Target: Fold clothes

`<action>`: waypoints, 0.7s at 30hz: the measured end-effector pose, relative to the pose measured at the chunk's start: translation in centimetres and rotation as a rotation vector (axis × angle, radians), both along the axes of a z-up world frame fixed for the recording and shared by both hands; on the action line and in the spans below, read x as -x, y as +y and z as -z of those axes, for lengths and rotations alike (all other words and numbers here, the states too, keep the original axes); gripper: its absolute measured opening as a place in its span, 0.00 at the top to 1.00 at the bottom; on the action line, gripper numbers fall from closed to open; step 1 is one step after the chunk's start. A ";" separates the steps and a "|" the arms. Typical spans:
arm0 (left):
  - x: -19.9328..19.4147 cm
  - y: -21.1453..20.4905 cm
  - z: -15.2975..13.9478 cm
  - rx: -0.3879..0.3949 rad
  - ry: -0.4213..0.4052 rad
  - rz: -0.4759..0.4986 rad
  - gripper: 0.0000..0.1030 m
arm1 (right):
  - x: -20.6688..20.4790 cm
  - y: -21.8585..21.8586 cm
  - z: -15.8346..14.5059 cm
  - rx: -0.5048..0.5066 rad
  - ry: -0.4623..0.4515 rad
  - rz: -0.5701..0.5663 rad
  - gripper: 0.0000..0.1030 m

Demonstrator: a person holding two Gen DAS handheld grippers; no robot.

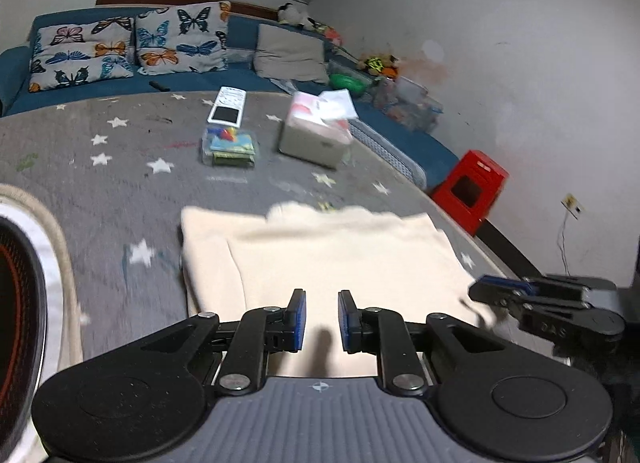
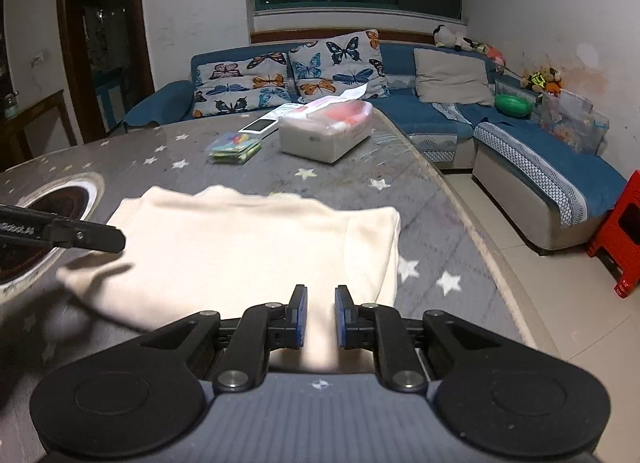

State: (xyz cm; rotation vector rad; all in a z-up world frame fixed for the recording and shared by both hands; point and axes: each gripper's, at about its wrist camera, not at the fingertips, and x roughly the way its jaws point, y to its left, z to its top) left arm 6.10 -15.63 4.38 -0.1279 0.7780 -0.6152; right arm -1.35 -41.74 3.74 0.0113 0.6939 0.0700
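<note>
On the starred table (image 2: 420, 199), cream garment (image 2: 248, 247) lies flat, sides apparently folded inward; cross-fold probably remains. Left gripper (image 1: 322, 317) and right gripper (image 2: 321, 313) both spread at its near edge, gripping nothing.

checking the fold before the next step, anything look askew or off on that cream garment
The cream garment is folded unevenly: its near-left corner juts out in a loose, rumpled flap, and the far edge bulges instead of running straight. Both grippers are open over it.
</note>
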 end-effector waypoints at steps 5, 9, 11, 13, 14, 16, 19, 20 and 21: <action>1.7 0.1 1.4 -0.044 -0.012 0.004 0.82 | 0.8 -0.2 1.4 -0.015 0.007 0.020 0.87; 2.0 0.4 1.5 -0.043 -0.016 -0.010 0.81 | 1.1 0.5 0.5 0.000 -0.001 0.009 0.86; 2.2 0.6 0.9 -0.030 -0.028 -0.014 0.81 | 1.3 1.3 -0.3 -0.003 -0.020 -0.023 0.86; 2.4 0.7 0.5 -0.019 -0.038 -0.015 0.81 | 1.4 2.5 -0.7 -0.005 -0.037 -0.069 0.86; 2.5 0.6 0.4 -0.016 -0.040 -0.014 0.81 | 1.2 3.2 -0.7 -0.006 -0.039 -0.090 0.86; 2.5 0.6 0.6 -0.026 -0.034 -0.016 0.81 | 0.9 4.4 -0.2 0.003 -0.033 -0.127 0.87; 2.6 0.9 1.1 -0.037 -0.020 -0.023 0.81 | 0.5 5.3 1.0 0.018 -0.003 -0.135 0.86; 2.7 1.1 1.3 -0.037 -0.016 -0.027 0.81 | 0.5 5.4 1.2 0.022 0.002 -0.134 0.86; 2.8 1.4 1.2 -0.032 -0.014 -0.030 0.81 | 0.6 5.4 1.1 0.026 0.001 -0.136 0.86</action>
